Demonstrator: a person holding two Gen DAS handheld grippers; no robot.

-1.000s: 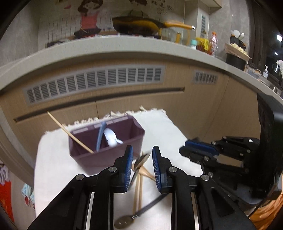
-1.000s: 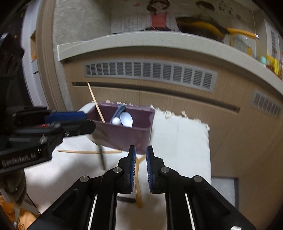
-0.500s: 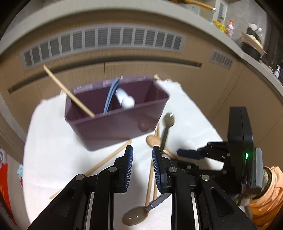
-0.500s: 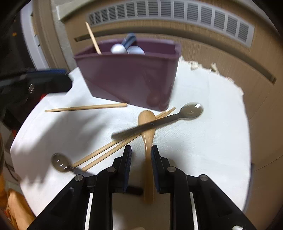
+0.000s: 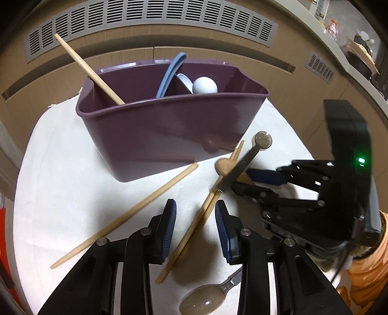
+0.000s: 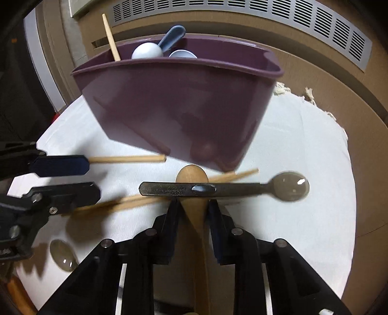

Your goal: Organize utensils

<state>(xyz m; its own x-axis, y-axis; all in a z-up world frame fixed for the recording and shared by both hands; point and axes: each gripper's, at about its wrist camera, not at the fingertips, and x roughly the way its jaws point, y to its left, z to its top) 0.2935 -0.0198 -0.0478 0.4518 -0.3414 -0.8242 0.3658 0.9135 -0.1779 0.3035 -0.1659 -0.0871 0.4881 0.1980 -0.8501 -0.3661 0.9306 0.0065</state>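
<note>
A purple divided caddy [image 5: 169, 130] stands on a white cloth [image 5: 60, 193], holding one chopstick [image 5: 89, 70], a blue handle and white spoons [image 5: 205, 84]. My left gripper [image 5: 195, 218] is open, its jaws astride a pair of wooden chopsticks [image 5: 194, 230]. A lone chopstick [image 5: 126, 218] lies to its left. My right gripper [image 6: 192, 208] is open, its jaws astride the neck of a wooden spoon [image 6: 195, 191]. A metal spoon [image 6: 218, 189] lies across the wooden spoon's bowl. The caddy [image 6: 179, 109] stands just beyond.
Another metal spoon [image 5: 206, 300] lies near the cloth's front edge, also in the right wrist view [image 6: 64, 256]. A beige cabinet front with vent grilles [image 5: 145, 14] rises behind the cloth. The right gripper's body [image 5: 315, 198] sits close on the right.
Both grippers have come down and forward toward the cloth. The left one now straddles the chopstick pair, the right one the wooden spoon. Both have opened somewhat wider.
</note>
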